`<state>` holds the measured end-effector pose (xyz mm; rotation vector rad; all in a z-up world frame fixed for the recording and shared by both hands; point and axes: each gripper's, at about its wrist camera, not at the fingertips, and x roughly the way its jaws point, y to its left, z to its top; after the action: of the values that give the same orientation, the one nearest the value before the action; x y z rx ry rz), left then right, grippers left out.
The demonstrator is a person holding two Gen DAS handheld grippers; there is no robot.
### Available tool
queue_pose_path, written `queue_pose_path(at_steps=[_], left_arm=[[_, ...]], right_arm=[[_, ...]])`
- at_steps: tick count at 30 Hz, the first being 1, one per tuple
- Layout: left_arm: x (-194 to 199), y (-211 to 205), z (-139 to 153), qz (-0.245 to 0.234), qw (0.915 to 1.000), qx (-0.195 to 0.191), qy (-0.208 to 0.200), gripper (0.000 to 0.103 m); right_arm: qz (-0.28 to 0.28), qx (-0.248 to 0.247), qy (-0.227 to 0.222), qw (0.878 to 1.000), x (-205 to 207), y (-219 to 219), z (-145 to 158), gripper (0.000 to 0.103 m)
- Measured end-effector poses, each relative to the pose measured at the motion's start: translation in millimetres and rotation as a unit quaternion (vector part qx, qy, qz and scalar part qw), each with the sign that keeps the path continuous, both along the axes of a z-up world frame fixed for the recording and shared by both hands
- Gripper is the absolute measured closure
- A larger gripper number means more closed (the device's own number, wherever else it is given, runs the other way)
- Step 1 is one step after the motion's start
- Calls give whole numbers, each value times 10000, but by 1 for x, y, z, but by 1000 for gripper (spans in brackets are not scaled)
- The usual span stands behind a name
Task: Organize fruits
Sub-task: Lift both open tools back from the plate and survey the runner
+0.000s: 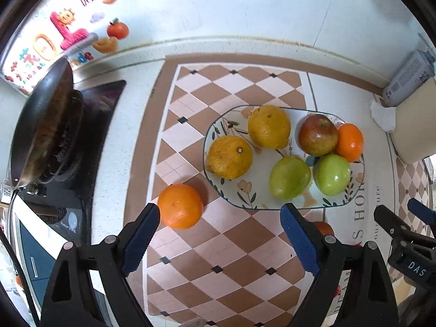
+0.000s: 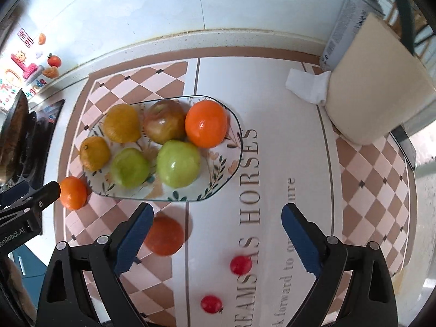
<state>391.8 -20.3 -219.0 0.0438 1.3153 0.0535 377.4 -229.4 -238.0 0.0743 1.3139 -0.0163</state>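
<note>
On the table, six fruits fill the plate. At its 8 o'clock a loose orange lies just beside the left gripper, jaws released to straddle it. Right gripper, jaws released, nears another orange.

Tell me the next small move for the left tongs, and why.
Probably shift the open left tongs toward the orange lying on the mat just off the plate, so it sits between the fingers. It lies against the left finger now, not between them.
</note>
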Motion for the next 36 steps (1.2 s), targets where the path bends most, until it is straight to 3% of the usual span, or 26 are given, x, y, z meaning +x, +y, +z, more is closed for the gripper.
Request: queue_pose_path(at_steps=[25,36], left_arm=[[-113,-2,118,-408,9896,-376,-1326,13],[-129,-3,134,-410,9876,-429,-1456,13]], right_arm=[[-110,80,-1398,9901,-131,9,153,6],[-182,167,-1579,9872,-151,5,175,6]])
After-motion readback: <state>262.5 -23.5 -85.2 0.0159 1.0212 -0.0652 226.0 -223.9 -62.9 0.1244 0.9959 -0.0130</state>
